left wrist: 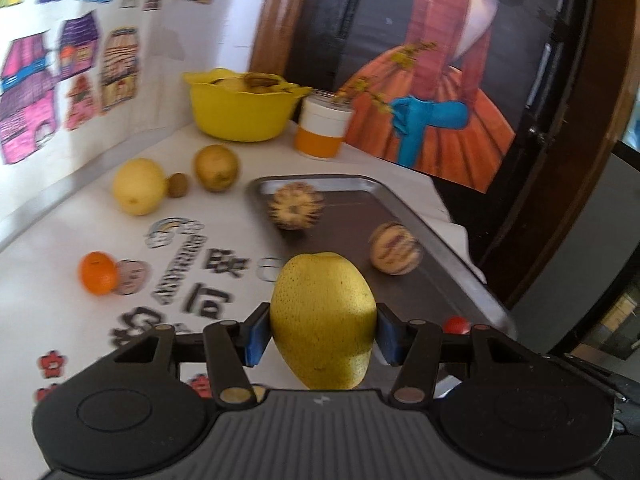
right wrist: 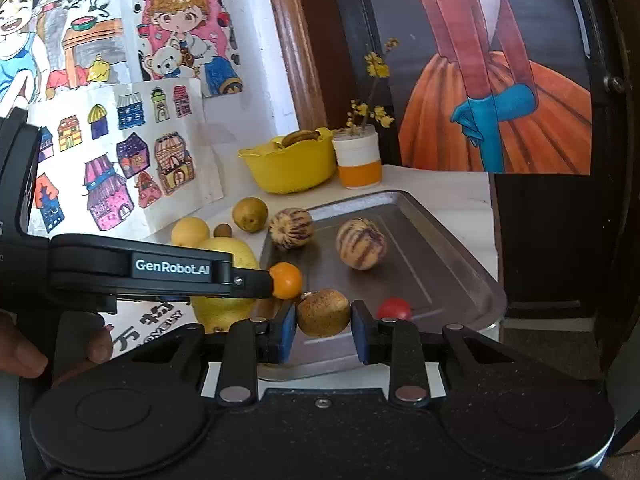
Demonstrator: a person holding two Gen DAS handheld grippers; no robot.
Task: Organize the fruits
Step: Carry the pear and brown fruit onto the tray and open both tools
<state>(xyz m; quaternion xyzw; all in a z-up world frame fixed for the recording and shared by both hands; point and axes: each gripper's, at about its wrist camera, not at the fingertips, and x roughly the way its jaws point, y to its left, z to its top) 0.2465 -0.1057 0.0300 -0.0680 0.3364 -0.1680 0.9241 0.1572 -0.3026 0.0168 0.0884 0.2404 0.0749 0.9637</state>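
Observation:
My left gripper (left wrist: 323,334) is shut on a large yellow-green pear (left wrist: 323,320), held above the table by the near left edge of the metal tray (left wrist: 344,224). My right gripper (right wrist: 323,330) is shut on a brown speckled round fruit (right wrist: 323,313), over the near left part of the tray (right wrist: 432,264). Two striped melons (right wrist: 290,228) (right wrist: 361,249) and a small red tomato (right wrist: 394,309) lie on the tray. In the right wrist view the pear (right wrist: 218,308) shows behind the left gripper's black body (right wrist: 160,276), next to an orange (right wrist: 285,280).
A round yellow fruit (left wrist: 139,192), a walnut (left wrist: 177,185), a brownish pear (left wrist: 216,168) and an orange (left wrist: 97,273) lie on the white table. A yellow bowl (left wrist: 240,112) and a white-and-orange cup (left wrist: 322,128) stand at the back. A hand (right wrist: 24,352) shows at left.

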